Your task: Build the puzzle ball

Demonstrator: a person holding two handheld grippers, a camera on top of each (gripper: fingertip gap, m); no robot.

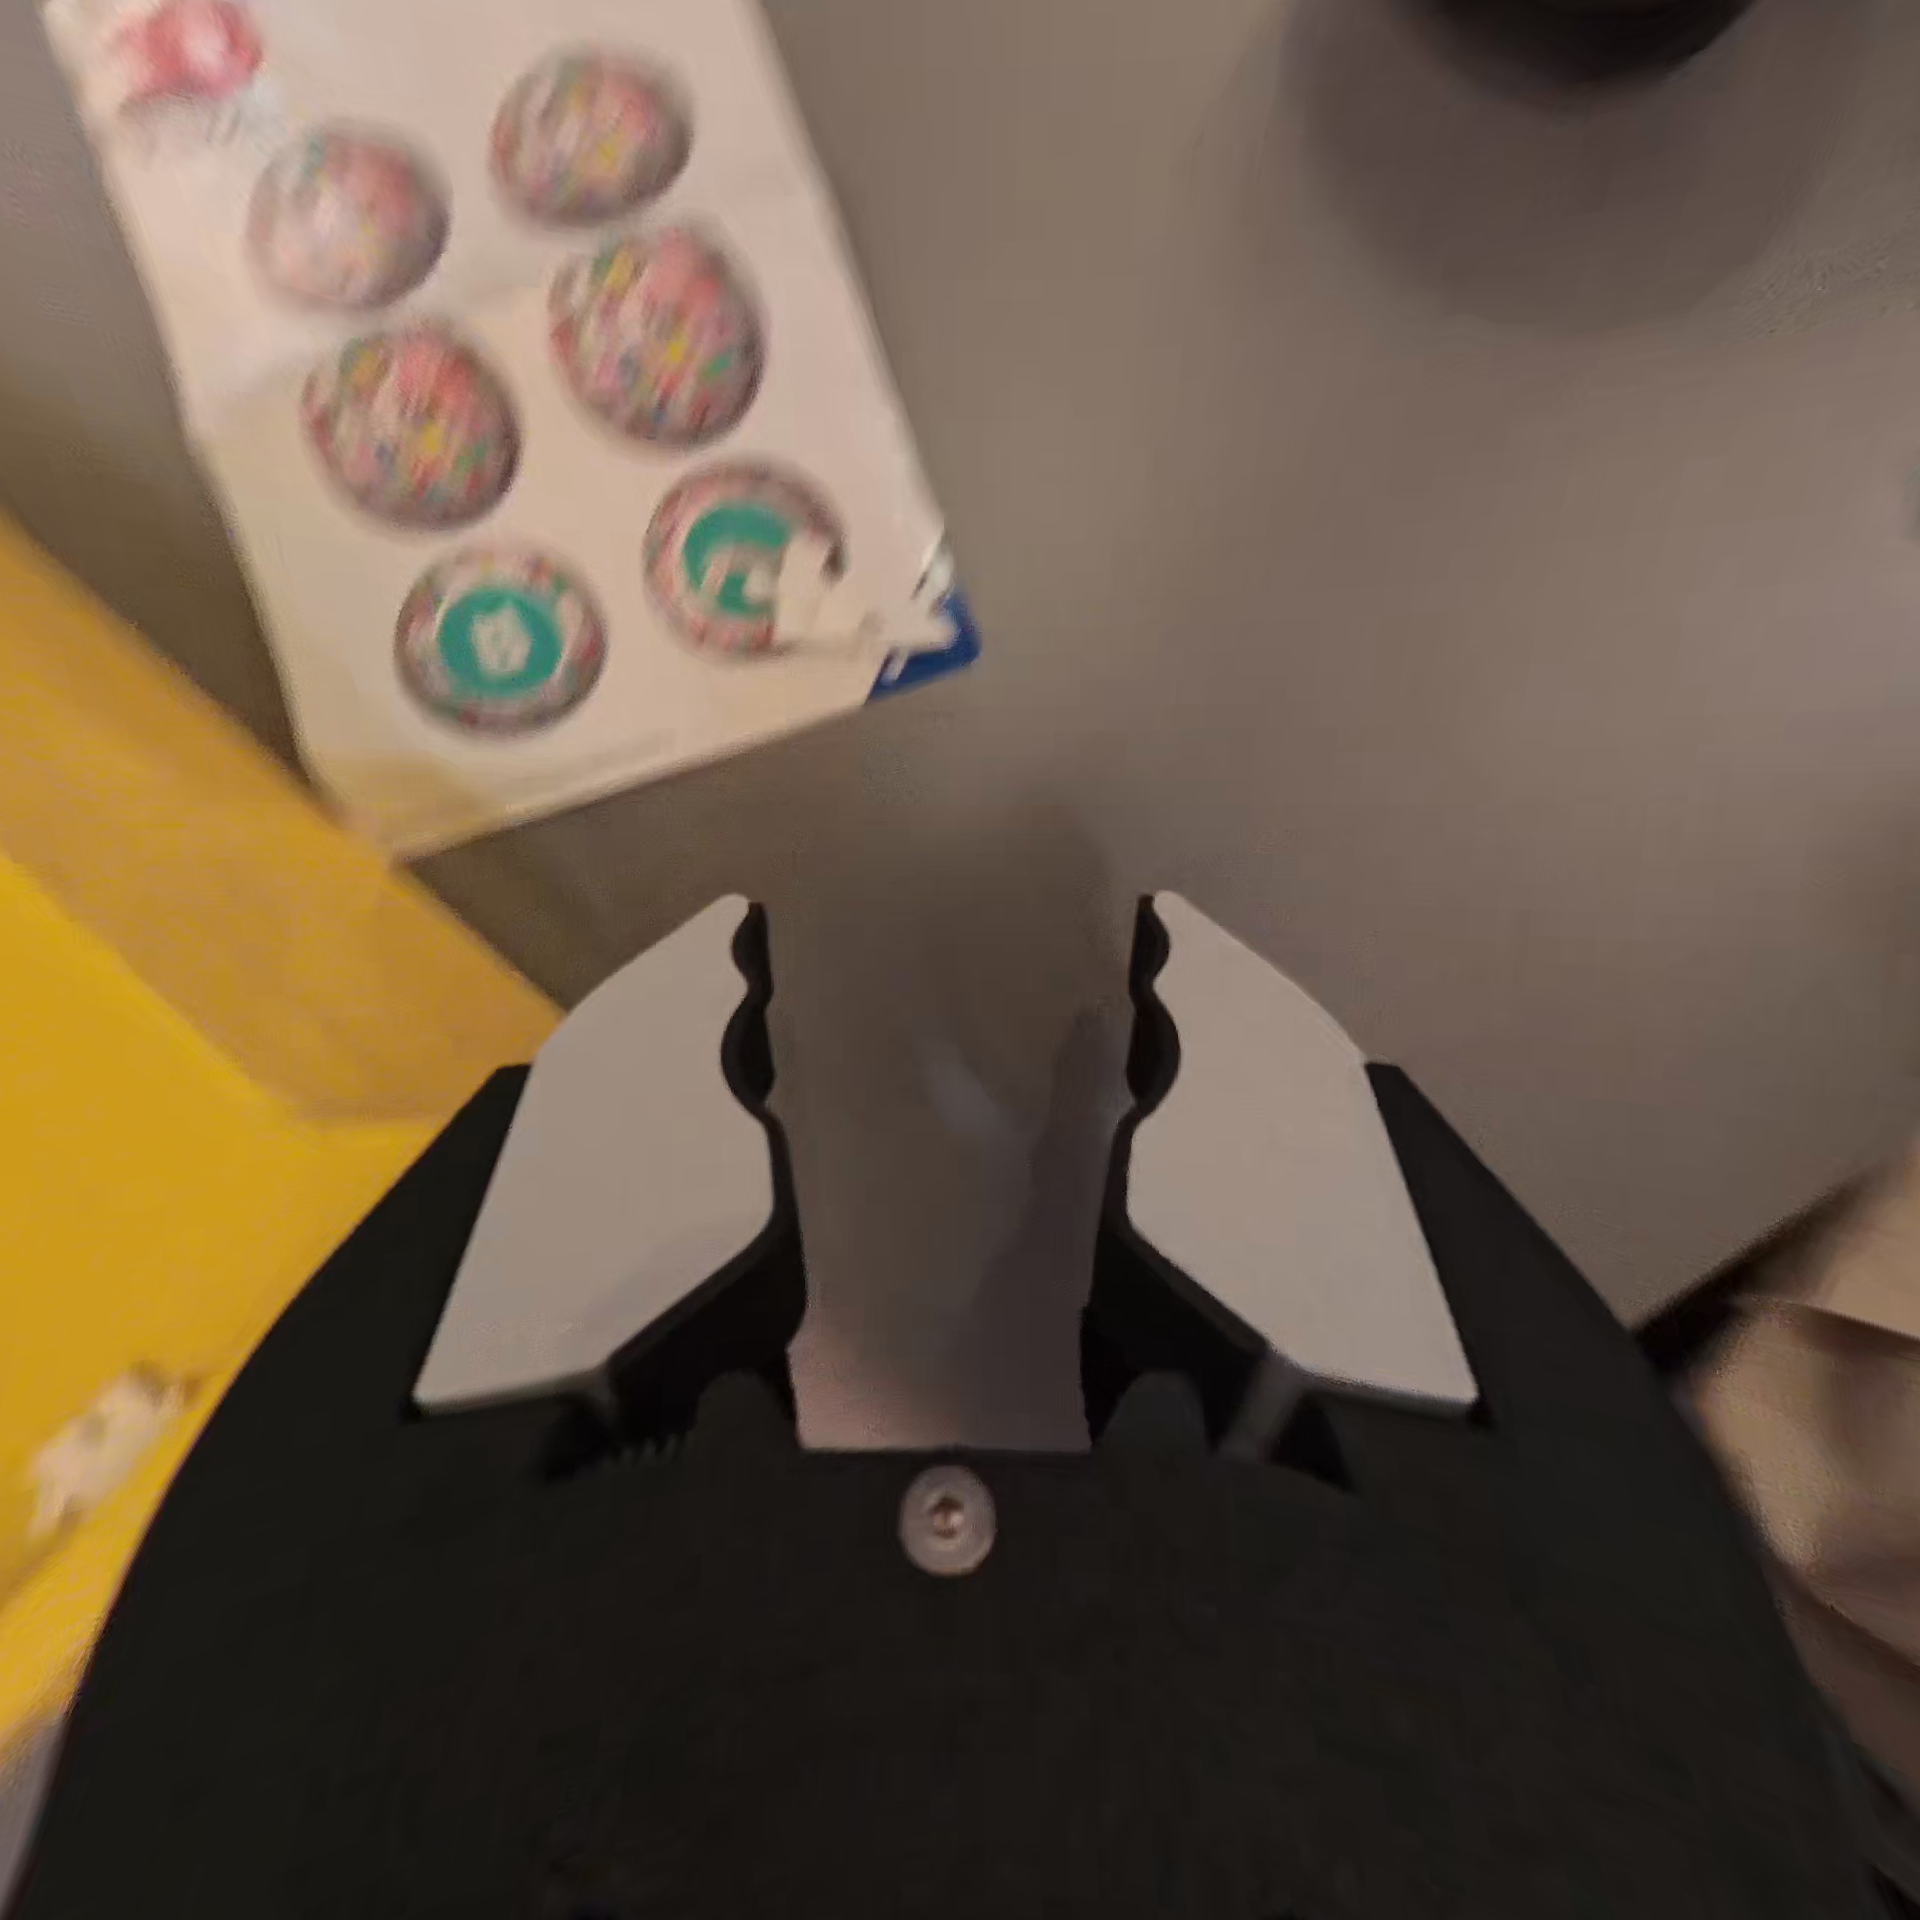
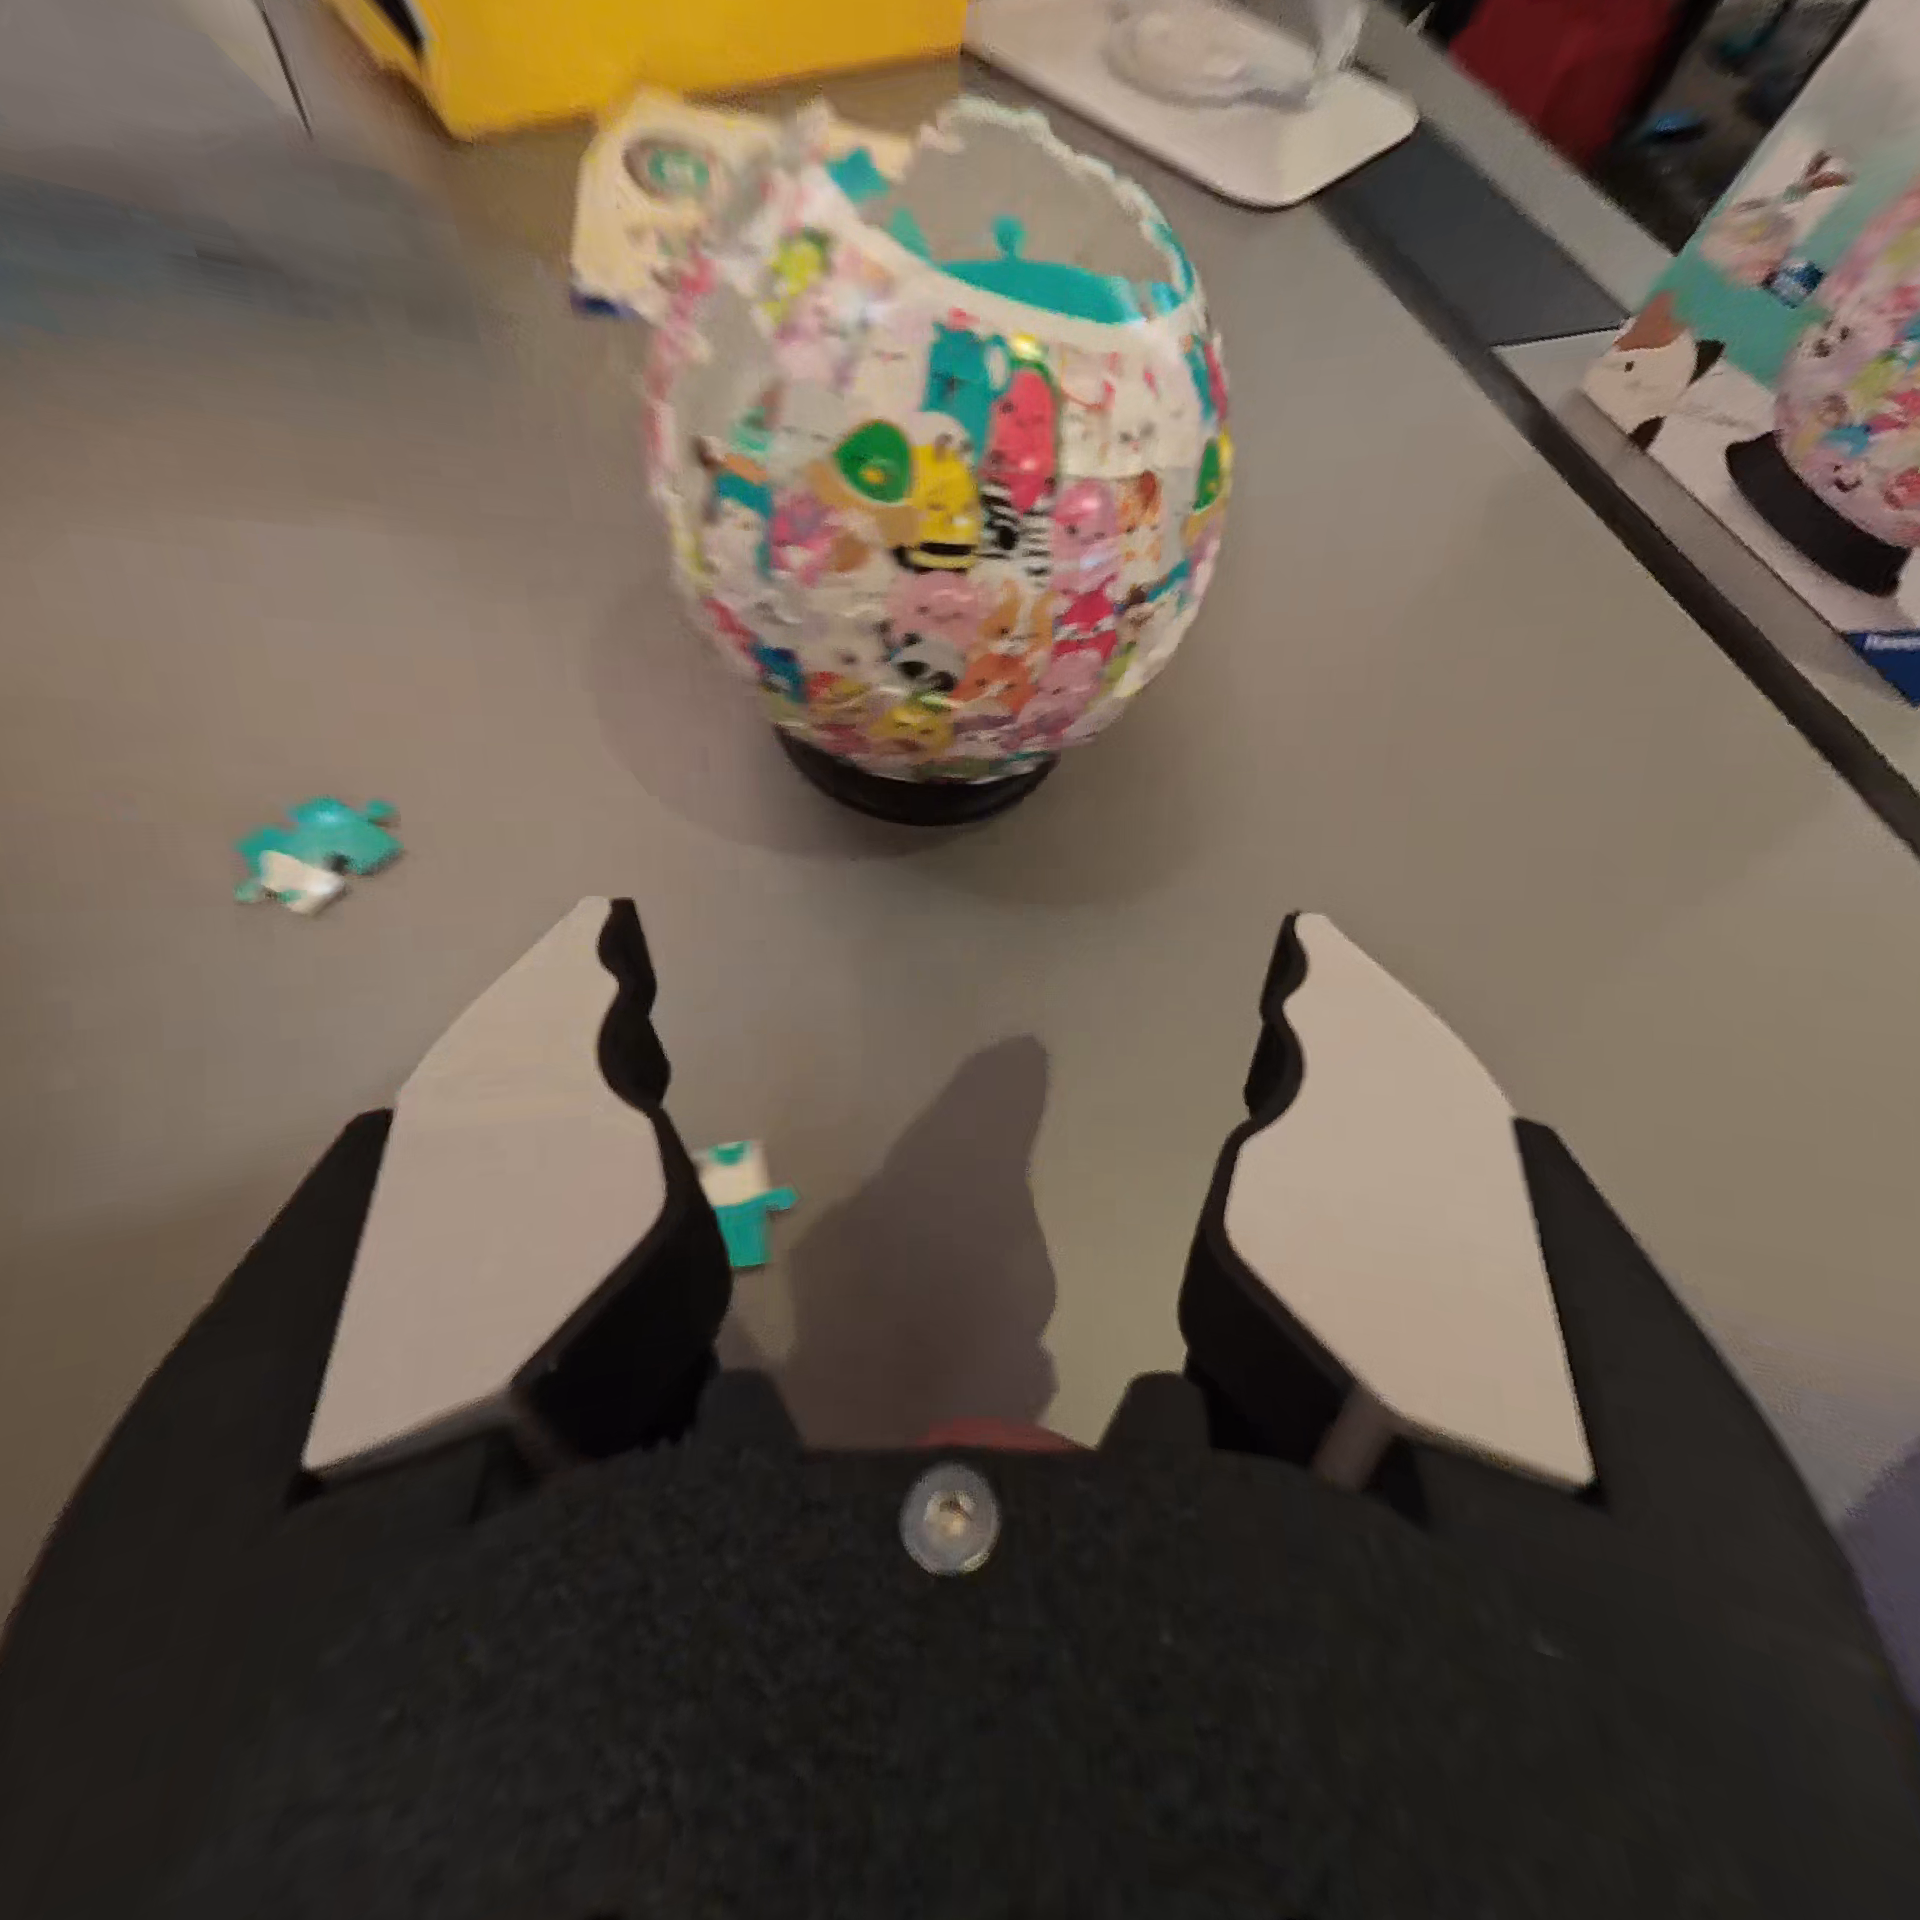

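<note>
It looks like a plain indoor hobby or work space, though whether home or office cannot be told. A smooth grey counter [image 2: 1351, 727] carries a printed instruction sheet [image 1: 499, 416] showing pictured balls, a yellow box [image 2: 665, 52] at its far edge, and the puzzle's retail box [image 2: 1787, 416] along its right edge. A white tray [image 2: 1226, 104] lies at the far right corner.

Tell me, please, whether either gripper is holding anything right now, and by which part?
Nothing is held. The left gripper and the right gripper both have open, empty jaws; the nearest teal puzzle piece lies loose on the table.
</note>
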